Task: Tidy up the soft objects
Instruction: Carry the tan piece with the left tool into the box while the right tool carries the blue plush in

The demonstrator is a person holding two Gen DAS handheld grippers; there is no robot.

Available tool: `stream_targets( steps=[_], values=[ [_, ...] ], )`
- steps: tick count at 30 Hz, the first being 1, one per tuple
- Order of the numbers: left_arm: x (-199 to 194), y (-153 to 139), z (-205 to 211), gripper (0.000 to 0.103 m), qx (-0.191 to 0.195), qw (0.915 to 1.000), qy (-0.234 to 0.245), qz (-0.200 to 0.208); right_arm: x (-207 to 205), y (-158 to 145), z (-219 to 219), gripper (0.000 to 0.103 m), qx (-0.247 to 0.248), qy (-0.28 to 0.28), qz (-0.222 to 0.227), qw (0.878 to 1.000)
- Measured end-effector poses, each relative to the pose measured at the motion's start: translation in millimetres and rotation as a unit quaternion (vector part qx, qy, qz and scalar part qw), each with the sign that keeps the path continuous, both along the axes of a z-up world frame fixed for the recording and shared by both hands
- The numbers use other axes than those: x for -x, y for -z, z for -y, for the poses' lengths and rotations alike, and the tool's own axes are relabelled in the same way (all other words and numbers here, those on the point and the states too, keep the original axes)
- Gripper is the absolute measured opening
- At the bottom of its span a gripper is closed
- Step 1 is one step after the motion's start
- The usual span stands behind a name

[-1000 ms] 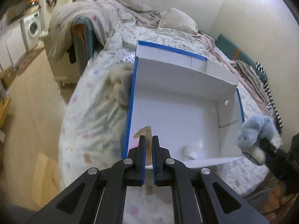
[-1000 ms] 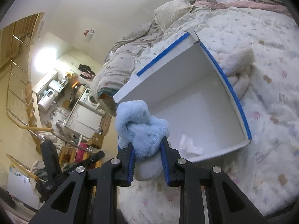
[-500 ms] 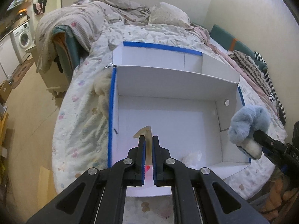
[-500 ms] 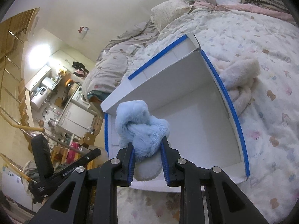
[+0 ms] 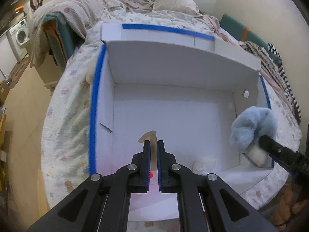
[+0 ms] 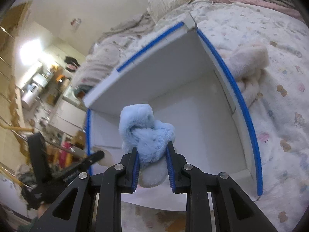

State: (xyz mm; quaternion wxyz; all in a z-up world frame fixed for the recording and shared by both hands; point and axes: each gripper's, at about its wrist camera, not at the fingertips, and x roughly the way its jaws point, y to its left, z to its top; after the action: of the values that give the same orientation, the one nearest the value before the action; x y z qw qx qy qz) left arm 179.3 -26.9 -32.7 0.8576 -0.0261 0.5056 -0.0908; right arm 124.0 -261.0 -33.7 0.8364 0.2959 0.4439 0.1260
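Left wrist view: a white open-topped cardboard box with blue-taped rims (image 5: pixel 96 104) lies on a bed covered by a pastel-patterned white quilt (image 5: pixel 65 116). A cream fluffy plush (image 6: pixel 249 67) rests on the quilt just beside the box's outer wall. Over the box's near edge, the right gripper (image 6: pixel 152 166) is clamped on a light-blue fluffy plush toy (image 6: pixel 146 133). Above the box floor, the left gripper (image 5: pixel 153 145) is pressed together on a thin beige piece (image 5: pixel 149 136). A small white crumpled item (image 5: pixel 205 162) lies inside the box near the front wall.
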Motion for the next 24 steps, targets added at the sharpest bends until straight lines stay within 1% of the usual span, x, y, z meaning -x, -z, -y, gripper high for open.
stream_targets(
  steps=[7, 11, 13, 20, 24],
  values=[
    [-4, 18, 16, 0.006, -0.016, 0.9997, 0.014, -0.011, -5, 16, -17, 0.027, 0.037, -0.026, -0.028, 0.999],
    [-4, 24, 20, 0.006, -0.023, 0.9995, 0.018, -0.015, -6, 22, -22, 0.027, 0.044, -0.034, -0.042, 0.998],
    [-4, 27, 19, 0.006, -0.026, 0.9994, 0.014, -0.018, -8, 26, -25, 0.027, 0.051, -0.036, -0.052, 0.997],
    [-8, 36, 17, 0.006, -0.027, 0.9991, 0.006, -0.031, -11, 34, -28, 0.027, 0.053, -0.037, -0.072, 0.995],
    [-6, 38, 21, 0.006, -0.027, 0.9991, 0.019, -0.027, -16, 37, -31, 0.027, 0.057, -0.039, -0.078, 0.995]
  ],
)
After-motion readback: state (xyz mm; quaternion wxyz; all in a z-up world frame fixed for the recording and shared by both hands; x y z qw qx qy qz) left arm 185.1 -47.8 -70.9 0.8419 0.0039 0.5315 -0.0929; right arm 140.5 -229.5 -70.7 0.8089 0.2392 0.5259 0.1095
